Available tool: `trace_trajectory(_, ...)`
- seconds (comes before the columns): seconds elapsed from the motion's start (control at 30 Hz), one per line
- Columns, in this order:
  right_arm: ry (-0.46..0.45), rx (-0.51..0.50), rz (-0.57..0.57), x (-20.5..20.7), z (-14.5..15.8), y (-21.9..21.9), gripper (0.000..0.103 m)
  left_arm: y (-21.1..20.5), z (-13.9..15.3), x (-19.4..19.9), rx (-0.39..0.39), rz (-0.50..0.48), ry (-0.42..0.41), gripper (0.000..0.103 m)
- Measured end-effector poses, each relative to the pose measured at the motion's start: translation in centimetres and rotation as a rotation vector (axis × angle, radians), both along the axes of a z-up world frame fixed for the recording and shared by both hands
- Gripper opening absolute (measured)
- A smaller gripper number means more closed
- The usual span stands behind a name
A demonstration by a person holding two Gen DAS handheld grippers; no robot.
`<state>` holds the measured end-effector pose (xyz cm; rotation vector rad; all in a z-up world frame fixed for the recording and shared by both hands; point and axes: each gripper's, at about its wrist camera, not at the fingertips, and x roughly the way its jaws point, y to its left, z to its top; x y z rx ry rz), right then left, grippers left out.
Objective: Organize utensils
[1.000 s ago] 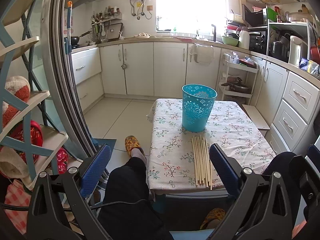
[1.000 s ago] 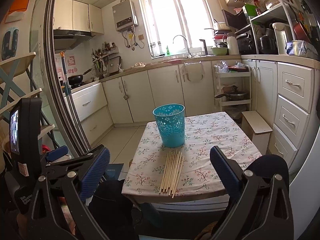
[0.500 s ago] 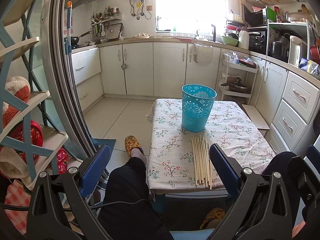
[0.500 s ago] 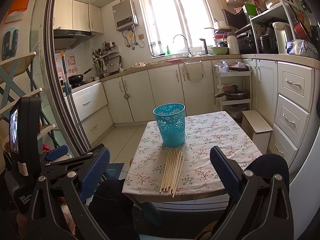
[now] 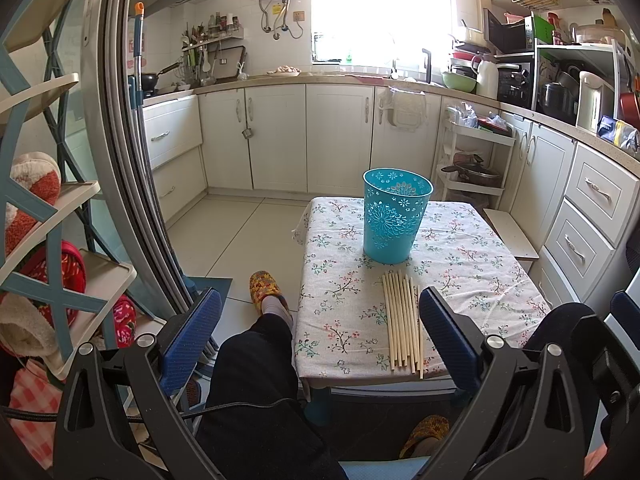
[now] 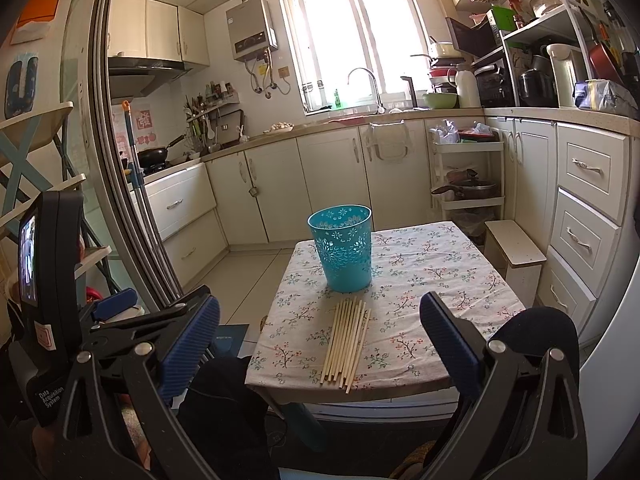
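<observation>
A bundle of pale wooden chopsticks (image 5: 402, 320) lies side by side on a floral tablecloth (image 5: 460, 276), their near tips reaching almost to the front edge of a low table (image 6: 360, 398) in a white-cabineted kitchen. Just beyond their far tips, apart from them, a turquoise perforated plastic bin (image 5: 394, 216) stands upright near the middle of the cloth; nothing can be made out inside it from the wrist views. The left gripper (image 5: 320, 332) hangs short of the table's near-left corner with its blue-padded jaws spread wide and nothing between them; its right pad (image 5: 446, 332) overlaps the near right side of the chopstick bundle in the view, though it sits closer to the camera and whether it touches them cannot be told. The right gripper (image 6: 320, 336) is likewise held back from the table, its jaws wide apart and empty, framing the chopsticks and bin from slightly farther right. The body of the left gripper, with a small lit screen (image 6: 28, 258), shows at the left edge of the right wrist view. A person's dark-trousered leg (image 5: 256, 364) and a patterned slipper (image 5: 266, 288) extend beside the table's left side. A white stool (image 6: 514, 256) stands against the drawers to the right, and a shoe rack (image 5: 52, 200) holding slippers fills the left.
</observation>
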<state>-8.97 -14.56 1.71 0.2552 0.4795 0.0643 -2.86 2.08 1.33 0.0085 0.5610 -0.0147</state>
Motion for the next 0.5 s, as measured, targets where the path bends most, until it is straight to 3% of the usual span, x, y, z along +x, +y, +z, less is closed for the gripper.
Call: trace_trajectory(0.5, 0.001, -0.004, 0.006, -0.06, -0.18, 0.47, 0.096, -0.09, -0.01, -0.1, 0.001, -0.001, 0.001, 0.095)
